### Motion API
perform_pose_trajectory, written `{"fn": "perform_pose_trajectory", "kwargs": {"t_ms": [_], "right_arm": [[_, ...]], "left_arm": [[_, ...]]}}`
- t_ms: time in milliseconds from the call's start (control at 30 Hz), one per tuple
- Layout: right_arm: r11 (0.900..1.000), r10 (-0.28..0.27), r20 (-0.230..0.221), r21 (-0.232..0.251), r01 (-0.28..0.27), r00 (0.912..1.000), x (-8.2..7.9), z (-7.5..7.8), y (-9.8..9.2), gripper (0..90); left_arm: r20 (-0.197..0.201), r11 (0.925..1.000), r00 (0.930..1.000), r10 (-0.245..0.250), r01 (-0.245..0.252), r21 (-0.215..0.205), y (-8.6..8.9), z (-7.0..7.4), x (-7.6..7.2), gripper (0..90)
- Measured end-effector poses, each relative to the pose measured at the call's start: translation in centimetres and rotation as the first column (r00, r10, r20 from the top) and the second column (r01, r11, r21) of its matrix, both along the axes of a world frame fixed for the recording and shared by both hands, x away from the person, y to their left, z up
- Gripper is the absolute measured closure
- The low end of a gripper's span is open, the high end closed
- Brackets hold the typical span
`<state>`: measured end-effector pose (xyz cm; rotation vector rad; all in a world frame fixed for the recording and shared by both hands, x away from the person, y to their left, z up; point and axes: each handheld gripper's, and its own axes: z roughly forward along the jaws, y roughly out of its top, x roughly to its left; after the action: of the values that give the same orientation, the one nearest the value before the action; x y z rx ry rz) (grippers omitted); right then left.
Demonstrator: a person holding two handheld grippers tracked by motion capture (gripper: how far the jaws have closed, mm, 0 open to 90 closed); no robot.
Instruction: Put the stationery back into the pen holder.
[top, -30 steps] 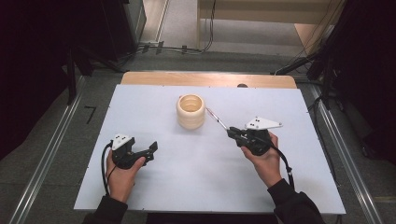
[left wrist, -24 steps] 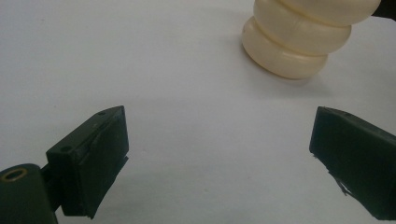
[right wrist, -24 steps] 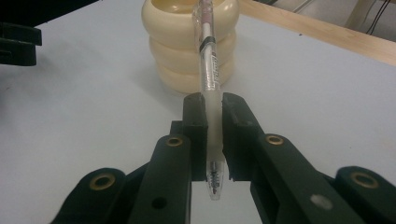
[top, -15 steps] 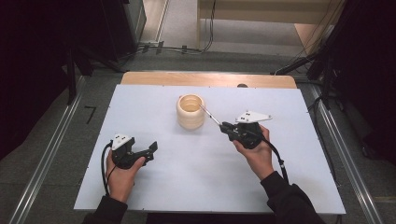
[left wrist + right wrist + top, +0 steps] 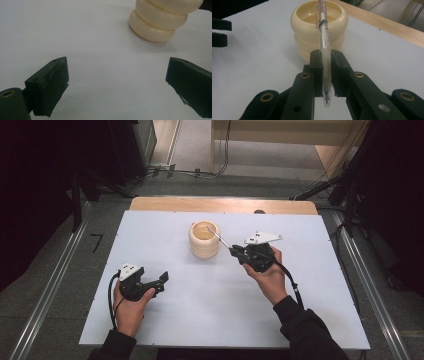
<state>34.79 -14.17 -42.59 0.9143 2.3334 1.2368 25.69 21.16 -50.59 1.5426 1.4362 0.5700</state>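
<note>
A cream ribbed cup (image 5: 204, 240) stands upright on the white table (image 5: 210, 310), a little behind the middle. My right gripper (image 5: 234, 251) is shut on a clear pen (image 5: 219, 238) just right of the cup. The pen points away from me and its far end reaches over the cup's rim. In the right gripper view the pen (image 5: 323, 37) runs up between the jaws (image 5: 326, 72) toward the cup (image 5: 318, 30). My left gripper (image 5: 162, 279) rests open at the front left with nothing between its jaws. In the left gripper view the cup (image 5: 162, 18) stands far ahead to the right.
A wooden strip (image 5: 225, 205) borders the table's far edge. Metal rails (image 5: 55, 285) run along the floor on both sides. Cables (image 5: 180, 170) lie on the floor beyond the table.
My right gripper has carried the pen to the left and slightly up toward the cup. The pen's far end now lies over the cup's rim. The left gripper has stayed put.
</note>
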Motion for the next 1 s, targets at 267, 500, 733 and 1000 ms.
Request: {"fn": "perform_pose_trajectory", "kwargs": {"t_ms": [267, 500, 733, 1000], "right_arm": [[1.0, 0.003, -0.001, -0.012, -0.003, 1.0, 0.8, 0.4, 1.0, 78.6], [1.0, 0.005, 0.002, -0.022, -0.005, 1.0, 1.3, 0.7, 1.7, 78.6], [0.999, 0.01, 0.0, -0.034, -0.01, 1.0, 1.5, 0.9, 2.3, 78.5], [0.999, -0.001, -0.003, -0.036, 0.001, 1.0, 1.8, 0.8, 2.3, 78.5]], "left_arm": [[0.0, 1.0, 1.0, 0.0, 0.0, 0.0, 0.0, 0.0, 0.0, 5.2], [0.001, 1.0, 1.0, -0.002, 0.002, -0.001, 0.0, 0.0, 0.0, 5.3], [0.001, 1.0, 1.0, -0.002, 0.002, 0.001, 0.0, 0.0, 0.0, 5.2], [0.001, 1.0, 1.0, -0.003, 0.003, 0.0, 0.0, 0.0, 0.0, 5.3]]}}
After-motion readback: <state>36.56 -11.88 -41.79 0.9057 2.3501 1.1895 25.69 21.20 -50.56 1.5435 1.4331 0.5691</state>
